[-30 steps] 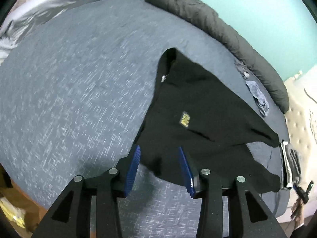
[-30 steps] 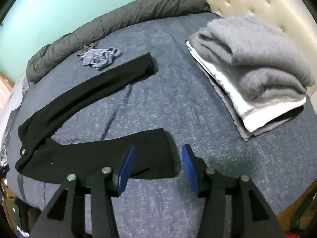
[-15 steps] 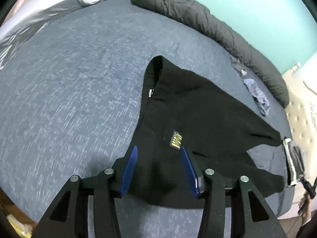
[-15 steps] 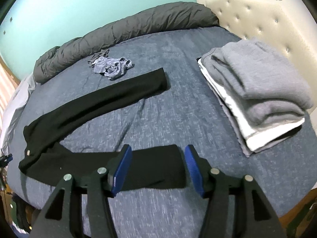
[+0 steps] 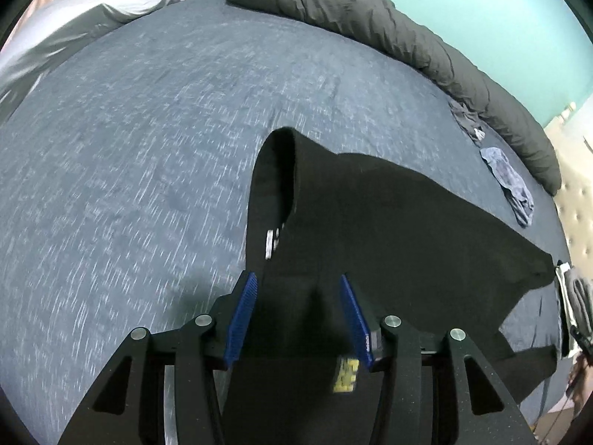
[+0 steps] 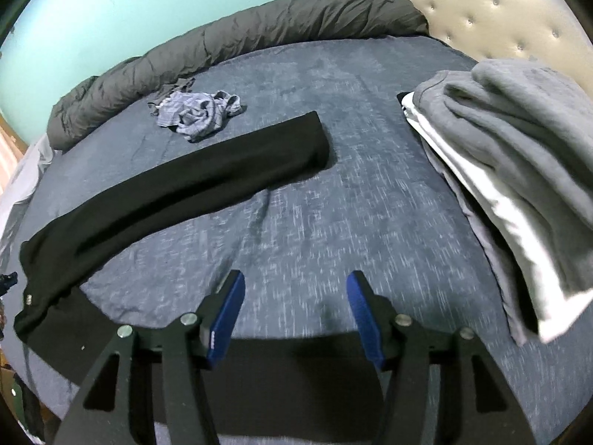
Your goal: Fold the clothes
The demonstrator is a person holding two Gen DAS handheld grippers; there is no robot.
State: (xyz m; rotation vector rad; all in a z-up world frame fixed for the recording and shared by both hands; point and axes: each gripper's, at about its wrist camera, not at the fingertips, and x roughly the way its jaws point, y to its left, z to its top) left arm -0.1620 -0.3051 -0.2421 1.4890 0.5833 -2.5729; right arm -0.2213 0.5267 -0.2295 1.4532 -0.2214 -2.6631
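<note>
Black trousers (image 5: 389,222) are straddled by the spread left gripper (image 5: 298,298); the right gripper (image 6: 294,306), likewise spread, is apparently poised over a leg hem.

black trousers (image 6: 192,181), blue-grey flecked bedsheet (image 6: 333,222), blue tool pads (image 5: 242,315), teal wall (image 6: 129,11)

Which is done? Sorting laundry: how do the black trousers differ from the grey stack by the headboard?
The black trousers lie spread out, legs splayed in a V; the grey stack is folded and piled. The trousers are one thin layer; the stack is thick, with white layers showing. Both rest on the blue bedsheet.
</note>
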